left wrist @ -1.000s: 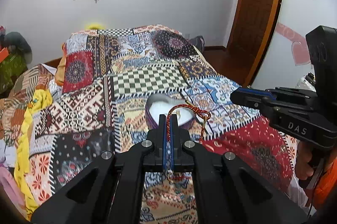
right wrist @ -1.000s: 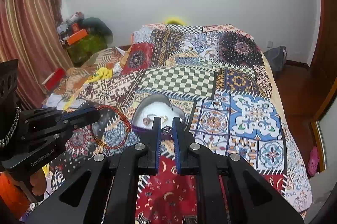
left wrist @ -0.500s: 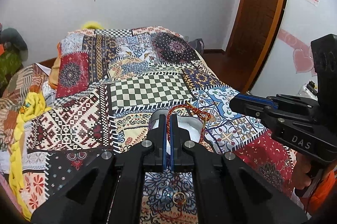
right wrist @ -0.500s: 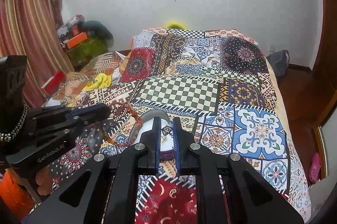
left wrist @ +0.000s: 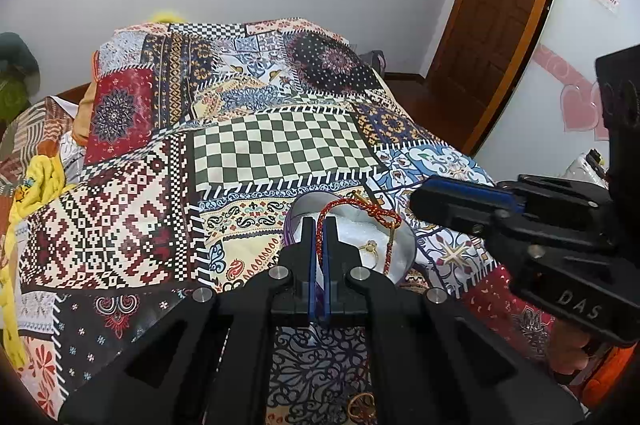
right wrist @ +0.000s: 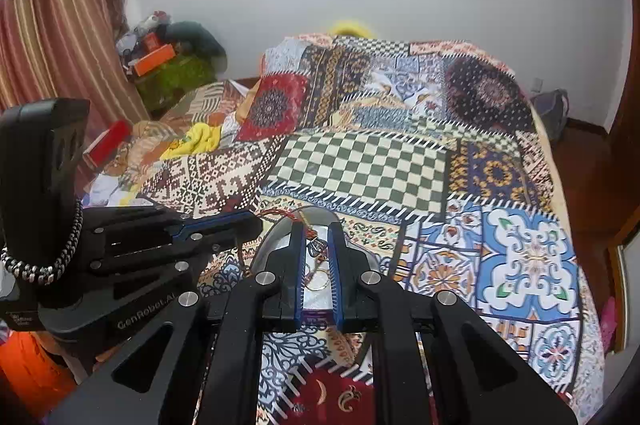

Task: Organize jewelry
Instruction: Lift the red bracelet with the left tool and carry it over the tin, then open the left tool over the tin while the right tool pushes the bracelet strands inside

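My left gripper (left wrist: 319, 221) is shut on a red-and-gold braided cord (left wrist: 360, 205). The cord loops up over a heart-shaped box (left wrist: 408, 249) with white lining, and its gold end hangs into the box. A gold ring (left wrist: 370, 249) lies inside. In the right wrist view my right gripper (right wrist: 316, 225) hovers over the same box (right wrist: 262, 249), its jaws narrowly apart with a small dark-and-silver ornament (right wrist: 316, 247) pinched between the pads. The left gripper (right wrist: 256, 221) comes in from the left, the right gripper (left wrist: 416, 199) from the right.
The box rests on a patchwork bedspread (left wrist: 280, 145). Another gold ring (left wrist: 360, 407) lies on the cloth near me. Yellow fabric (left wrist: 36, 177) lies at the left edge of the bed. A wooden door (left wrist: 500, 5) stands right, and a clutter pile (right wrist: 168, 65) sits by the curtain.
Both grippers have moved forward and down over the bed. The box, earlier ahead of the fingertips, now lies right under them. The cord stays gripped.
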Action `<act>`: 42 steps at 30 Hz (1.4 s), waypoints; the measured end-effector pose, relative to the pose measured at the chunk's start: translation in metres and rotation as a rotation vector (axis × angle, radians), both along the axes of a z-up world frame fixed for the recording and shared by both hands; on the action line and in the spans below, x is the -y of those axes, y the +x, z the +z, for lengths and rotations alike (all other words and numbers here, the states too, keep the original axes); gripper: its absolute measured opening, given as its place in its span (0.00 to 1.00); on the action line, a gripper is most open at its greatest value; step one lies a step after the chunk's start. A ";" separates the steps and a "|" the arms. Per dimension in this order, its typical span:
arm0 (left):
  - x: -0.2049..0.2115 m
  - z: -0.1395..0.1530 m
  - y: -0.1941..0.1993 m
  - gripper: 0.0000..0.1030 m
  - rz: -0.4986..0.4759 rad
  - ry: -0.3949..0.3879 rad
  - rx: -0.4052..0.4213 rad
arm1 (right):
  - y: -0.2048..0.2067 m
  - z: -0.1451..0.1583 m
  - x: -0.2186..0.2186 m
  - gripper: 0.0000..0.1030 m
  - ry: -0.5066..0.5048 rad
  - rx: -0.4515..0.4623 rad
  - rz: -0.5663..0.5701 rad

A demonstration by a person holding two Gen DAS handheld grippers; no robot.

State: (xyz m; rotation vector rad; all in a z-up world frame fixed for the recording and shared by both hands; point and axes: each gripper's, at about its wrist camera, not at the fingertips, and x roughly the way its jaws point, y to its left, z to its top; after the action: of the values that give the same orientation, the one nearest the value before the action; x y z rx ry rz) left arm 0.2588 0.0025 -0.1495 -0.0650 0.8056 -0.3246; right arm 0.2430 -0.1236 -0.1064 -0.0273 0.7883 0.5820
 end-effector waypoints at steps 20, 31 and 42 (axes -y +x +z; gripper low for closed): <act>0.002 -0.015 0.011 0.01 -0.021 0.040 -0.036 | 0.022 -0.032 -0.009 0.09 -0.056 -0.128 0.022; -0.014 0.005 -0.013 0.04 0.020 0.076 0.025 | 0.010 -0.029 -0.020 0.10 -0.149 -0.085 0.042; -0.027 0.020 -0.040 0.15 0.061 0.096 0.039 | 0.001 -0.012 -0.014 0.26 -0.148 -0.055 0.001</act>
State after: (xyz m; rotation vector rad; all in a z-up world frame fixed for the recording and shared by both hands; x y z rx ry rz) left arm 0.2192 0.0294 -0.1298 0.0065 0.7779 -0.2291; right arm 0.2441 -0.1093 -0.1184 -0.1479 0.8832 0.5261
